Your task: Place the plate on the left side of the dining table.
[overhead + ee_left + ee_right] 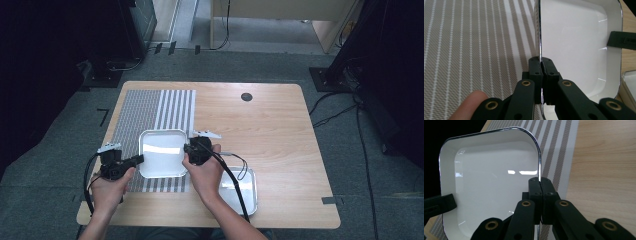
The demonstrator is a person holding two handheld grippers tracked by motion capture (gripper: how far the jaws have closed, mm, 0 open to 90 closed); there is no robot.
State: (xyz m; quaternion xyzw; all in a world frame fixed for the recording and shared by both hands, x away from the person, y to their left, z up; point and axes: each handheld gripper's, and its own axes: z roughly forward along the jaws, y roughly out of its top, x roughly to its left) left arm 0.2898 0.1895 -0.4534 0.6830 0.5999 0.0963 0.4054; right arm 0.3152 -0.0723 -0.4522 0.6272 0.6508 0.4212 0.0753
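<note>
A white square tray with a thin dark rim sits over the striped placemat, held from both sides. My left gripper is shut on its left rim; in the left gripper view the jaws pinch the rim edge-on, with the tray's white inside beyond. My right gripper is shut on the opposite rim, and the right gripper view has those jaws clamped on the edge beside the tray's basin. I cannot tell whether the tray touches the mat.
A second white tray lies on the wooden table at the front right, partly under the right forearm and cable. A small black grommet sits near the far edge. Dark floor, cables and furniture legs surround the table.
</note>
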